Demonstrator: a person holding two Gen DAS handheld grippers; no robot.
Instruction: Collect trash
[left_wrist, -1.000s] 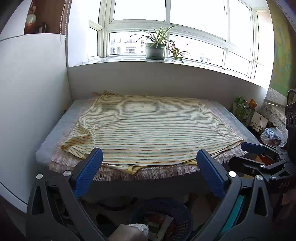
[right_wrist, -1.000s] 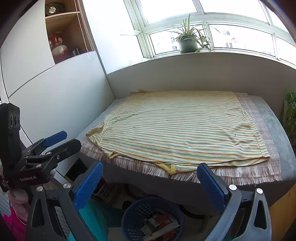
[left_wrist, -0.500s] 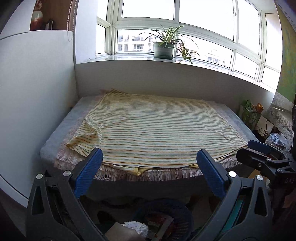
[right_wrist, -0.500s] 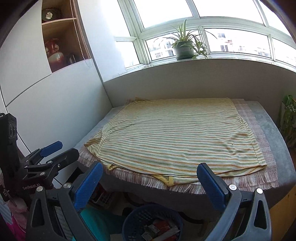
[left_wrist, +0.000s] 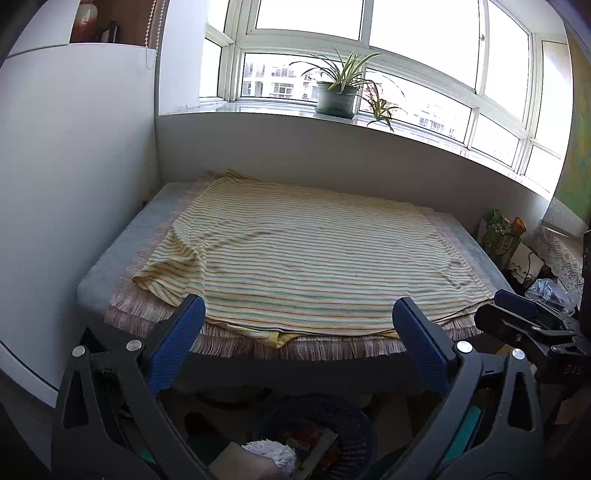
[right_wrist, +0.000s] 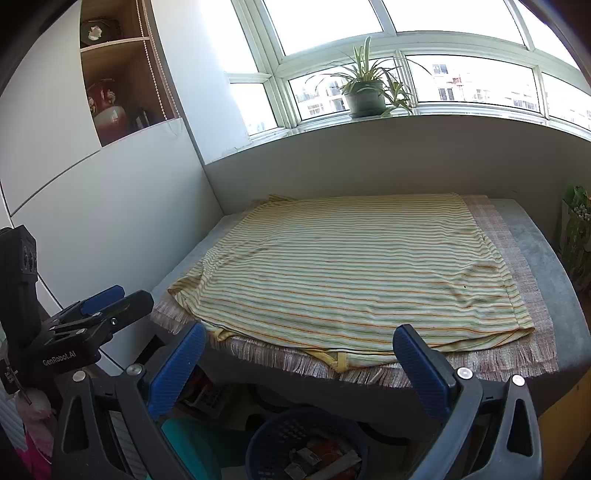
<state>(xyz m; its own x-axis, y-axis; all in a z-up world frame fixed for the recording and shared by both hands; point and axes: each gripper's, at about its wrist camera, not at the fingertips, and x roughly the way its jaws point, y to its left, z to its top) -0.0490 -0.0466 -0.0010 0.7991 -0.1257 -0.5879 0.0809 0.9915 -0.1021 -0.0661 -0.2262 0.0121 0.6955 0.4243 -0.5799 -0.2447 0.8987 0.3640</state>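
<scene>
Left wrist view: left gripper (left_wrist: 297, 332) jaws wide apart, nothing held, near the fringed front edge of the grey table (left_wrist: 110, 266); yellow striped cloth (left_wrist: 306, 258) covers its top. Dark blue mesh trash basket (left_wrist: 347, 417) sits on the floor below, between the fingers. Right wrist view: right gripper (right_wrist: 299, 354) likewise spread, holding nothing; basket (right_wrist: 273, 439) below holds paper scraps (right_wrist: 317, 459). Potted green plant (right_wrist: 364, 96) on far sill.
</scene>
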